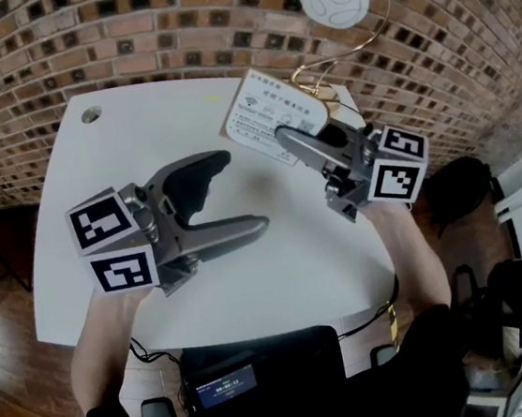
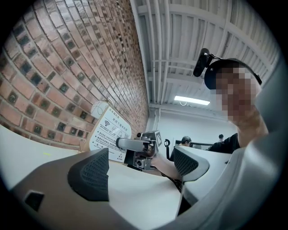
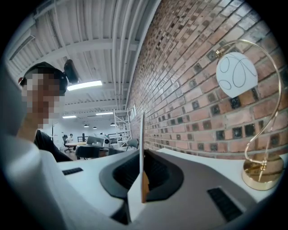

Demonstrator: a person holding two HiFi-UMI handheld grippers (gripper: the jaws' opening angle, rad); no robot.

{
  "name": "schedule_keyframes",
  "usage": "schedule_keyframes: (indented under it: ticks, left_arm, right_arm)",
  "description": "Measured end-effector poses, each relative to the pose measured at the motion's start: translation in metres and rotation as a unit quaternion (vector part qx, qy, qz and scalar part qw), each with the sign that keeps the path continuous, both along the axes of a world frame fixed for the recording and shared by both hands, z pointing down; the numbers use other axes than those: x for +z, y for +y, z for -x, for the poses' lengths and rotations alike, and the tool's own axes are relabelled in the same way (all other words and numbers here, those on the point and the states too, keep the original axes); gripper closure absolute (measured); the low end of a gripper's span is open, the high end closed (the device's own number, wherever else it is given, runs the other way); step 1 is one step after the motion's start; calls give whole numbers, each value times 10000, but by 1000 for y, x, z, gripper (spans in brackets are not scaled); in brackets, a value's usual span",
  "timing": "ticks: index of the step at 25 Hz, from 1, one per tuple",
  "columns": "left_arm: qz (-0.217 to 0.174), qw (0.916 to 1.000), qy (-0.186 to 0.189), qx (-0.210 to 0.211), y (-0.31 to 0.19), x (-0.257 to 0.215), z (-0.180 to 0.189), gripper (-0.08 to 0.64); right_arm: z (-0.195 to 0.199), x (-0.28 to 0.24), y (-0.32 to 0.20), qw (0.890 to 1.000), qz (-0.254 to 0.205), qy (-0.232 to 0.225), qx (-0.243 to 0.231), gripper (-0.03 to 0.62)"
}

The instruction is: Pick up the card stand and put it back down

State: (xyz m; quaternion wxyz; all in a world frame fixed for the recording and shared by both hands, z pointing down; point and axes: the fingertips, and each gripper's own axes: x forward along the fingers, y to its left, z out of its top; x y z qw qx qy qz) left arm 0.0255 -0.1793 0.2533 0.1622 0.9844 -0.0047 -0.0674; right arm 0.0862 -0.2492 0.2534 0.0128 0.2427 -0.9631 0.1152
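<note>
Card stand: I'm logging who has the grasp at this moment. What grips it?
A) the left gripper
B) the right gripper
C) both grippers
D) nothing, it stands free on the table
B: the card stand shows edge-on, clamped between the shut jaws of the right gripper, while the left gripper has its jaws apart with nothing between them.

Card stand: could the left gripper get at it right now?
Probably yes. The left gripper is open, and only bare table lies between it and the card stand. The right gripper is shut on one edge of it, though, so only the other end looks free to grasp.
</note>
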Motion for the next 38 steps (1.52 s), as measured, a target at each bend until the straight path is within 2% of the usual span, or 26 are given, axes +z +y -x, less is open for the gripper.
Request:
schedule_keyframes:
  ticks: [12,38]
  left_arm:
    - [113,9999,-3,93,-28,2,-11,114]
    - [748,9970,182,-68,-86,39,-19,114]
  right_arm:
    - [2,3,-38,9999,10,-2,-132,561]
    - [4,22,-112,9992,-101,206,-335,561]
